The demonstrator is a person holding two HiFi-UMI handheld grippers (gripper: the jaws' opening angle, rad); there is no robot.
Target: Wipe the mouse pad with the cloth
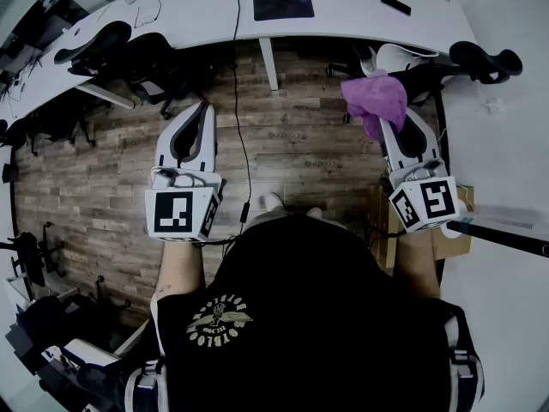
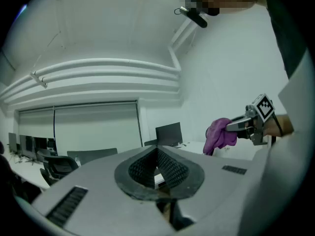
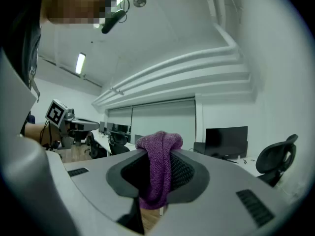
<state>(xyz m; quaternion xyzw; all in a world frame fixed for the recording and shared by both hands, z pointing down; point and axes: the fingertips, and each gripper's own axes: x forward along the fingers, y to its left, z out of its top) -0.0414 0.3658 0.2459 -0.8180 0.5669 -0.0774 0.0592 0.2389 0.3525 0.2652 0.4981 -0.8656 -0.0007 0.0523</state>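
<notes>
The dark mouse pad (image 1: 283, 4) lies flat on the white curved desk (image 1: 197, 11) at the top of the head view, far ahead of both grippers. A purple cloth (image 1: 375, 99) hangs bunched from my right gripper (image 1: 393, 120), held up over the wooden floor. In the right gripper view the cloth (image 3: 158, 171) is pinched between the jaws. My left gripper (image 1: 204, 107) is raised at the left, shut, with nothing in it; its tips meet in the left gripper view (image 2: 157, 149). There the right gripper (image 2: 248, 124) and cloth (image 2: 219, 134) show off to the side.
Black office chairs (image 1: 129, 58) stand under the desk at the left, and another chair (image 1: 480, 58) at the right. A black cable (image 1: 240, 101) drops from the desk to the floor. A small dark device (image 1: 395, 4) lies right of the pad. A monitor (image 3: 226, 141) stands ahead.
</notes>
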